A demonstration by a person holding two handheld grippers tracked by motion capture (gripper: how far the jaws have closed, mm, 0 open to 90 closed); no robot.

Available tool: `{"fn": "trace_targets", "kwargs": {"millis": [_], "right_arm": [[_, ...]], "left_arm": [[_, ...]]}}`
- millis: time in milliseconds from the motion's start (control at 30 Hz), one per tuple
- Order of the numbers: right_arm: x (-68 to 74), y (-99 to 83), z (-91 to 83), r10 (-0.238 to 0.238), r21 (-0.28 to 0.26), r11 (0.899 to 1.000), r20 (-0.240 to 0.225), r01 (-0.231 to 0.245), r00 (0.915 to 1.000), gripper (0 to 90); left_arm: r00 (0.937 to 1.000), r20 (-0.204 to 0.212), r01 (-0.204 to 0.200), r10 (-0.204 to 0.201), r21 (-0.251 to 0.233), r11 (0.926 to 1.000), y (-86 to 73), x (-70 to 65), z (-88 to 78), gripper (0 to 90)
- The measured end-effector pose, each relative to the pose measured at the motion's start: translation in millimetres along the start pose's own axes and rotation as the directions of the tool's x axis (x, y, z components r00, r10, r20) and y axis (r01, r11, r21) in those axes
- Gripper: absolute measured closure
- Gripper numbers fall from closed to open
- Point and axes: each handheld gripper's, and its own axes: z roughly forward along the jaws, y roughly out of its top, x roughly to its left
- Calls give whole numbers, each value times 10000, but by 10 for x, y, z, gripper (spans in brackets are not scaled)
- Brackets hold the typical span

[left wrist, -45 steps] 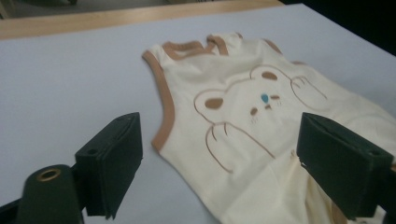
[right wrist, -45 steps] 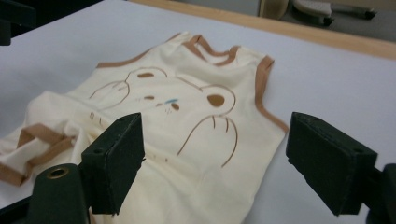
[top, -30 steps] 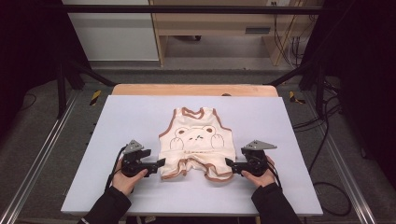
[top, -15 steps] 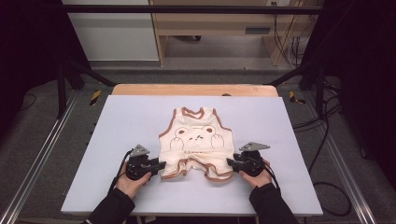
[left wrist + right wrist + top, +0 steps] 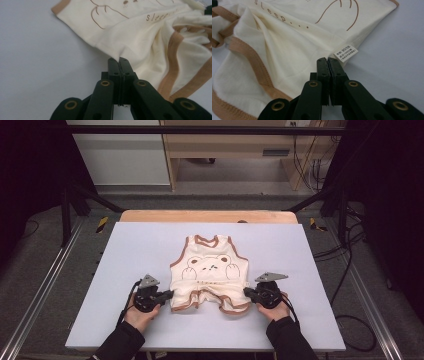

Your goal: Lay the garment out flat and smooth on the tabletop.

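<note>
Cream baby romper [image 5: 210, 272] with brown trim and a bear print, spread near the front middle of the pale tabletop [image 5: 125, 245], lower half bunched into folds. Left gripper [image 5: 170, 293] clamped on the side edge of the cloth, jaws just closed, fabric pinched at the tips in the left gripper view. Right gripper [image 5: 246, 292] likewise just closed on the opposite edge, beside a small white care label [image 5: 345, 53].
</note>
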Motion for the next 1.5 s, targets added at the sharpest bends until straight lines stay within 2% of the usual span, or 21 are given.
{"fn": "trace_targets", "kwargs": {"millis": [67,200,300,400,433,533,633,700,767,867,933,1067,1133,1300,1500], "right_arm": [[12,12,-37,18,-100,9999,-163,-20,9999,886],[87,44,-95,-19,-178,9998,-593,8,9982,886],[157,71,-141,-165,-254,9996,-814,144,9965,887],[178,65,-143,-129,-68,9999,-730,124,9973,887],[172,51,-129,17,138,9999,-650,-8,9979,888],[165,10,-101,101,557,9984,-353,-81,9993,888],[153,-5,-70,-26,582,9983,-255,41,9997,849],[149,-9,-60,-93,537,9985,-108,98,9999,784],[144,-6,-74,-155,224,9996,-23,155,9999,703],[158,14,-130,-263,-490,9985,-27,261,9997,568],[180,29,-165,-356,-847,9958,-119,345,9993,497],[286,57,-207,-697,-1461,9873,-430,627,9966,334],[364,71,-204,-885,-1619,9838,-639,772,9940,283],[582,103,-155,-1401,-1681,9786,-1244,1183,9823,274],[765,102,-29,-1705,-1292,9805,-1835,1482,9681,404]], "left_arm": [[9999,2,142,-142,-130,9998,-1,61,-76,896],[9992,83,399,-399,-41,9992,-24,138,-211,896],[9993,-33,362,-362,9,9993,-72,152,-307,895],[9977,49,672,-674,347,9971,-142,189,-299,893],[9976,89,684,-689,457,9966,-159,185,-281,893],[9994,-23,343,-342,594,9976,-169,132,-223,889],[9993,-365,-17,36,509,9987,-173,111,-189,871],[9988,-483,-18,31,271,9996,-172,125,-197,811],[9984,-558,23,-30,-119,9999,-160,143,-227,704],[9989,-438,104,-138,-781,9969,-119,142,-297,546],[9997,-261,-18,-12,-1139,9935,-86,102,-334,466],[9995,151,-246,266,-1220,9922,-46,-28,-333,302],[9983,364,-414,461,-1212,9918,-39,-117,-306,255],[9944,641,-772,843,-1061,9914,-39,-252,-233,192],[9892,1027,-975,1048,-736,9925,-23,-419,-85,198]]}}
